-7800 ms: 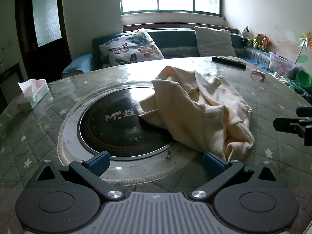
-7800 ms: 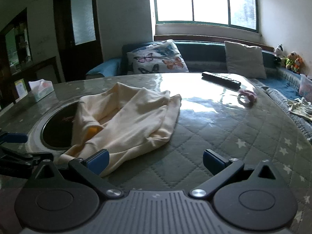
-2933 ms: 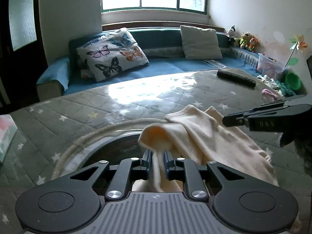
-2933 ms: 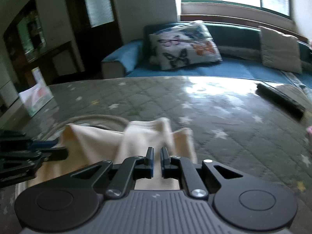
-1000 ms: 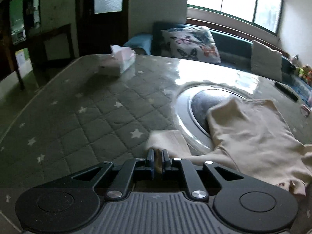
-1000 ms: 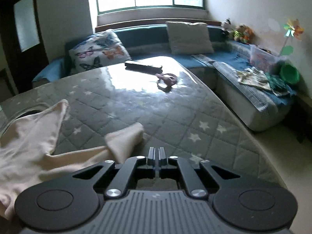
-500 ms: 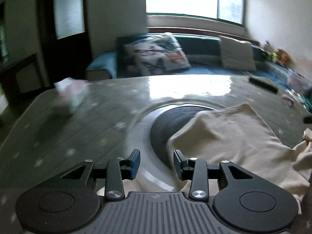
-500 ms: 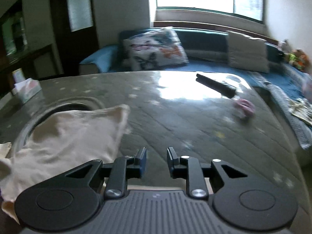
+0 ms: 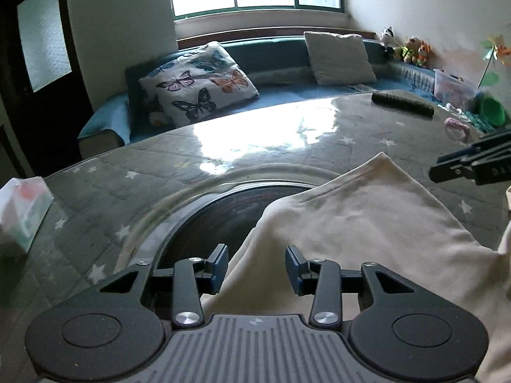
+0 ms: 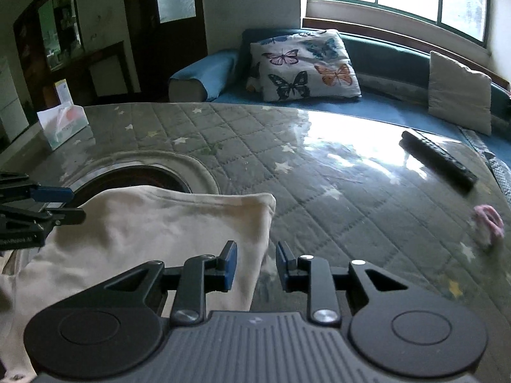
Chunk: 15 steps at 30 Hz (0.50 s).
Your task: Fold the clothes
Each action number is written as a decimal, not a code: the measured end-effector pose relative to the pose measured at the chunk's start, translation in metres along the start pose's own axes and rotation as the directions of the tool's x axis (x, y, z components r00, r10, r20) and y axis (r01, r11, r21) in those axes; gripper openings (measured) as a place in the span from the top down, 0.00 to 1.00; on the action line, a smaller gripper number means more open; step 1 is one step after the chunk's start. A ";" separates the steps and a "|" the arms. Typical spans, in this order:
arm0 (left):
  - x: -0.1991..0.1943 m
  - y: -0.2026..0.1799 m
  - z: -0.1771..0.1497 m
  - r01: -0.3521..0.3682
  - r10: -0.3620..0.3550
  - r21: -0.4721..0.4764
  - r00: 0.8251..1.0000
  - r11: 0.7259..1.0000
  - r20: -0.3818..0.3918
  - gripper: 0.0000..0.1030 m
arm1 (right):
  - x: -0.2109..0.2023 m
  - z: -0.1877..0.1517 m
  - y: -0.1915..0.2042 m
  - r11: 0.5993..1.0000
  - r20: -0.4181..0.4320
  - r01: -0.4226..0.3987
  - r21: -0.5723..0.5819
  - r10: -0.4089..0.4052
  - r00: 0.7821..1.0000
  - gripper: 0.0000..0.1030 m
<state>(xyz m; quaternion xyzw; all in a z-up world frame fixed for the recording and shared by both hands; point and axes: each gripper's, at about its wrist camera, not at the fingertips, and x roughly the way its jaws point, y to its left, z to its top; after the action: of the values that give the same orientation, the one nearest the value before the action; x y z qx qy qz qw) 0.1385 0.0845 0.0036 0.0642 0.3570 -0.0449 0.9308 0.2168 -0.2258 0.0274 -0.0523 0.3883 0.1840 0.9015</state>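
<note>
Left wrist view: I read the cream garment (image 9: 367, 229) as light and limp; both grippers, left gripper (image 9: 257, 263) and right gripper (image 10: 254, 261), have fingers parted and empty, so grip its hem corner beside the dark round plate (image 9: 220, 214).

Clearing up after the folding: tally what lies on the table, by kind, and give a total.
Cream garment: 1
Tissue box: 1
Black remote control: 1
Small pink item, too blurred to name: 1
Total: 4
</note>
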 end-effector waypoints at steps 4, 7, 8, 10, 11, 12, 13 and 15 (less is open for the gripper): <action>0.010 -0.001 0.002 0.013 -0.013 -0.005 1.000 1.000 -0.001 0.88 | 0.018 0.008 -0.008 1.000 -0.010 0.000 -0.006 0.000 1.000 0.75; 0.007 -0.005 0.002 0.044 -0.044 -0.005 0.999 0.999 0.015 0.95 | 0.029 0.011 -0.017 1.000 -0.017 0.004 -0.003 -0.004 1.000 0.75; 0.003 -0.010 0.000 0.069 -0.069 0.009 0.997 0.998 0.021 0.95 | 0.031 0.012 -0.019 1.000 -0.019 0.007 -0.001 -0.007 1.000 0.75; -0.005 -0.020 -0.002 0.119 -0.120 0.038 0.992 0.992 0.030 0.95 | 0.035 0.013 -0.026 1.000 -0.020 0.008 -0.001 -0.008 1.000 0.75; -0.009 -0.024 -0.003 0.143 -0.145 0.053 0.989 0.988 0.035 0.94 | 0.037 0.014 -0.032 1.000 -0.021 0.007 -0.004 -0.007 1.000 0.75; -0.013 -0.029 -0.005 0.167 -0.170 0.068 0.985 0.984 0.039 0.94 | 0.038 0.015 -0.036 1.000 -0.021 0.006 -0.003 -0.006 1.000 0.75; -0.017 -0.034 -0.006 0.193 -0.197 0.082 0.980 0.978 0.042 0.90 | 0.039 0.015 -0.038 1.000 -0.021 0.006 0.000 -0.006 1.000 0.75; -0.025 -0.038 -0.009 0.222 -0.228 0.106 0.972 0.969 0.051 0.90 | 0.040 0.017 -0.045 1.000 -0.021 0.008 0.006 -0.008 1.000 0.75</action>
<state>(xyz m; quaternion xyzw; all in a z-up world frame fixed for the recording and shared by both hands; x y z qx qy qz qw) 0.1094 0.0488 0.0103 0.0680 0.3298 -0.1697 0.9262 0.2701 -0.2518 0.0086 -0.0531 0.3981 0.1789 0.8982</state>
